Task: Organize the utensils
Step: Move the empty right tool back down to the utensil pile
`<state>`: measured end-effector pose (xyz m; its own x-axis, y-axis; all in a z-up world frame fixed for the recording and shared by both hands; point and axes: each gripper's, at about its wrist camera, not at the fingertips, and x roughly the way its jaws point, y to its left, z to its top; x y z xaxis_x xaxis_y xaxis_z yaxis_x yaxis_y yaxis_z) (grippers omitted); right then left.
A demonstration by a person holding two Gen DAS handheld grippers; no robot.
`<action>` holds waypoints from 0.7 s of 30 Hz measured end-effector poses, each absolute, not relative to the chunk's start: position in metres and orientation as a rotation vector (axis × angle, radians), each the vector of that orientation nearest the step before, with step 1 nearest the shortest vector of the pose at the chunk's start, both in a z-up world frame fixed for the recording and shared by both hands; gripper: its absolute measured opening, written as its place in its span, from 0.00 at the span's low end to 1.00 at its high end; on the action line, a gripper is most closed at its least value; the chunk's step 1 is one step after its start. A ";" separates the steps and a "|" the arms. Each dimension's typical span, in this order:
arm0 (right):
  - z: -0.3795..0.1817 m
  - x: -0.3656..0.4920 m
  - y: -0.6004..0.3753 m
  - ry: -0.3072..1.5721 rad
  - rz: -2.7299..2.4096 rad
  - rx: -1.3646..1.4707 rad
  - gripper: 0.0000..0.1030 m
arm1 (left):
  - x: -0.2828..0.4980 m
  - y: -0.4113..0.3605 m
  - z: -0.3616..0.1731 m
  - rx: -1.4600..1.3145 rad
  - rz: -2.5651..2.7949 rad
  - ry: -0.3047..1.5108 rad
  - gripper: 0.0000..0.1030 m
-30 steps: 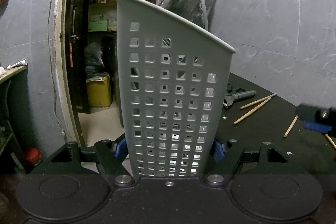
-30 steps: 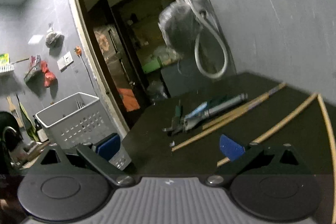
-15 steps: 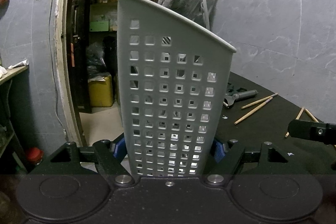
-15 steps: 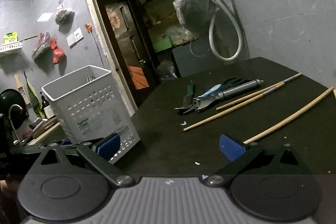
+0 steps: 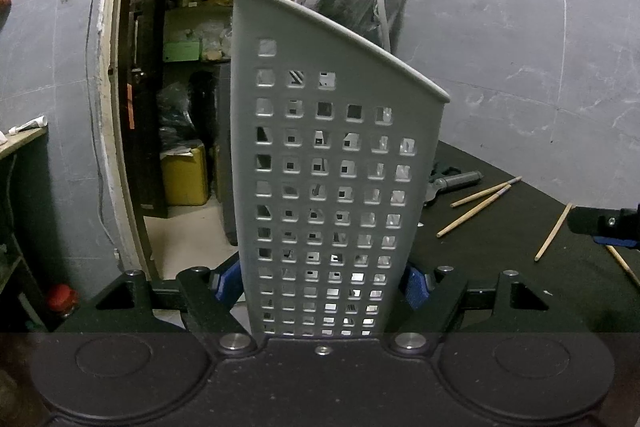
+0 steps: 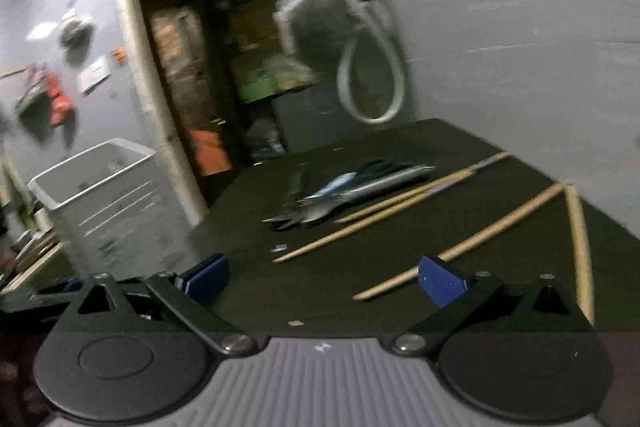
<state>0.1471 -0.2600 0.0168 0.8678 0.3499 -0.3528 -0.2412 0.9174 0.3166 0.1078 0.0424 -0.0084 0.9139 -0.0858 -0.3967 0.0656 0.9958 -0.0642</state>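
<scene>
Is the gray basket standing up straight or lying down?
Standing up. The gray basket sits upright with its open top facing up, and the left hand-held gripper clamps its sides near the bottom.

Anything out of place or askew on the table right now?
Yes: chopsticks lie scattered at different angles on the black table, and the holder clamped in the left gripper is empty-looking.

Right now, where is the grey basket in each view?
Left wrist: basket fills the centre, clamped between the left tool's pads.
Right wrist: basket stands at the left edge, on the table.
Shared landmark: the hose on the wall.
</scene>
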 end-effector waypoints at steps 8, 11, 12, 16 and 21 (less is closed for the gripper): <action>0.022 0.167 -0.266 0.484 0.255 0.240 1.00 | 0.111 0.043 -0.010 -0.060 -0.087 0.419 0.75; 0.026 0.183 -0.256 0.521 0.258 0.207 1.00 | 0.112 0.046 -0.010 -0.066 -0.091 0.422 0.75; 0.027 0.189 -0.253 0.533 0.262 0.199 1.00 | 0.112 0.046 -0.010 -0.068 -0.092 0.423 0.75; 0.038 0.218 -0.240 0.560 0.301 0.184 1.00 | 0.113 0.047 -0.011 -0.069 -0.095 0.426 0.75; 0.051 0.270 -0.223 0.610 0.274 0.159 1.00 | 0.113 0.048 -0.011 -0.077 -0.097 0.424 0.75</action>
<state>0.2703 -0.2229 0.0509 0.7851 0.2996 -0.5421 -0.2061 0.9517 0.2275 0.1134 0.0476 -0.0108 0.9069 -0.1097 -0.4068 0.0778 0.9925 -0.0943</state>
